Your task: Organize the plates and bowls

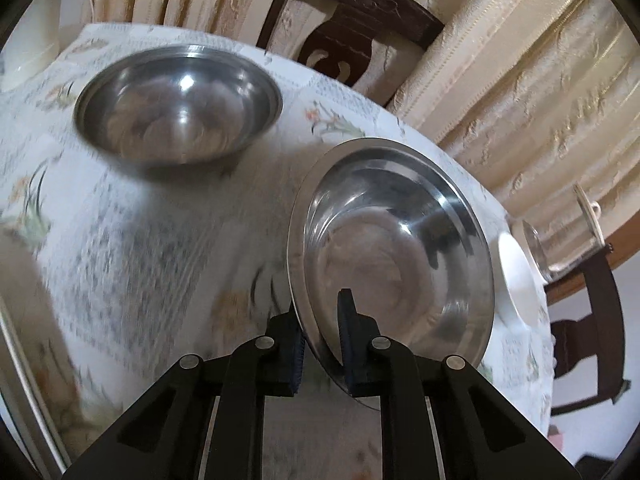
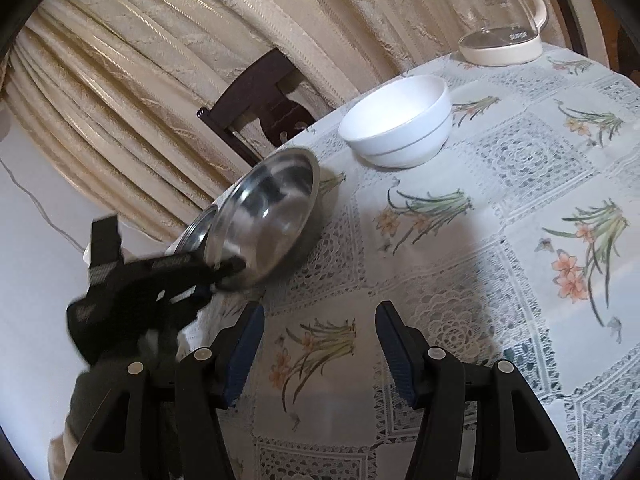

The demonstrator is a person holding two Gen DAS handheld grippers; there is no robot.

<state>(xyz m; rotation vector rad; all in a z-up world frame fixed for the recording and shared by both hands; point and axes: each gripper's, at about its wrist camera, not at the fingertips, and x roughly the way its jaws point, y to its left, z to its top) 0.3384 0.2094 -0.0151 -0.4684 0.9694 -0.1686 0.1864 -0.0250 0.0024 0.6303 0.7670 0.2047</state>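
**Left claw clamped on plate rim; right claw held in reserve**

The left claw (image 1: pixel 324 354) is closed on the near rim of a steel plate (image 1: pixel 396 240), one pad inside the dish and one against its underside. An edge grip is used because the flat rim is the only part thin enough to fit between the pads. The plate is carried tilted, its far edge raised; whether any part touches the tabletop (image 1: pixel 152 240) cannot be told. A steel bowl (image 1: pixel 178 104) stands upright further off, well apart from the plate; it is judged a possible stacking partner.

The right claw (image 2: pixel 320 350) is spread wide and empty above the tabletop, presumably kept free for the next item. A white bowl (image 2: pixel 398 120) stands ahead of it, near a glass kettle (image 2: pixel 502 20) at the far edge.
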